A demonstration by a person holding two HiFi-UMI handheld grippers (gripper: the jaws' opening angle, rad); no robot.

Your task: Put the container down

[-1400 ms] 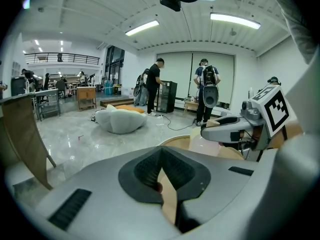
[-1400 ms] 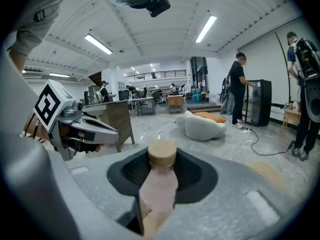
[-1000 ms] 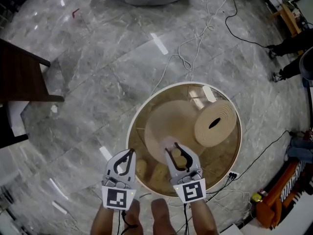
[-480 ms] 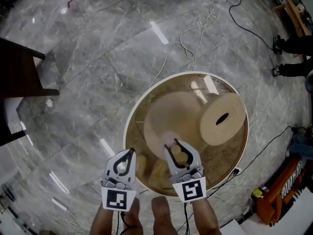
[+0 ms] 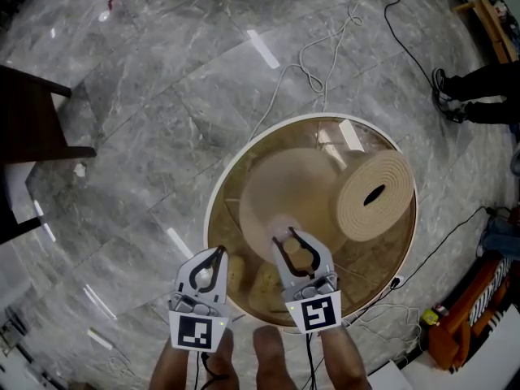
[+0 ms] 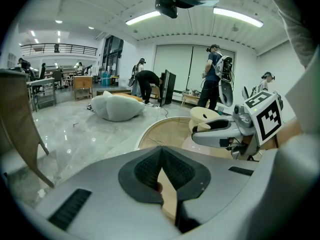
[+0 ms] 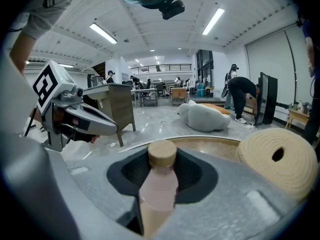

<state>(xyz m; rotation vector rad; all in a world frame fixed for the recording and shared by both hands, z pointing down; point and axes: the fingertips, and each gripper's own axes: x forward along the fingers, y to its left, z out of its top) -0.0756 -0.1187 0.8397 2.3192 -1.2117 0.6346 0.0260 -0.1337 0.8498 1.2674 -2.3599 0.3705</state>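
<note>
The container is a pale pink bottle (image 7: 159, 189) with a tan cap (image 7: 162, 154). My right gripper (image 7: 162, 160) is shut on it, with the cap poking up past the jaws. In the head view the right gripper (image 5: 291, 234) hangs over the near part of a round glass table (image 5: 236, 177) with a white rim. My left gripper (image 5: 218, 253) is beside it over the table's near-left rim, shut with nothing in it. The tips of the left gripper (image 6: 160, 150) meet in its own view.
A thick cream coil (image 5: 375, 195) lies on the table's right side, and a beige dome base (image 5: 284, 189) shows under the glass. Cables (image 5: 325, 47) trail across the marble floor. Dark wooden furniture (image 5: 32, 120) stands at left. A person's shoes (image 5: 455, 96) are at right.
Both grippers have sunk a little toward the table, the bottle still held in the right one. The table looks slightly larger, and the shoes at right have shifted.
</note>
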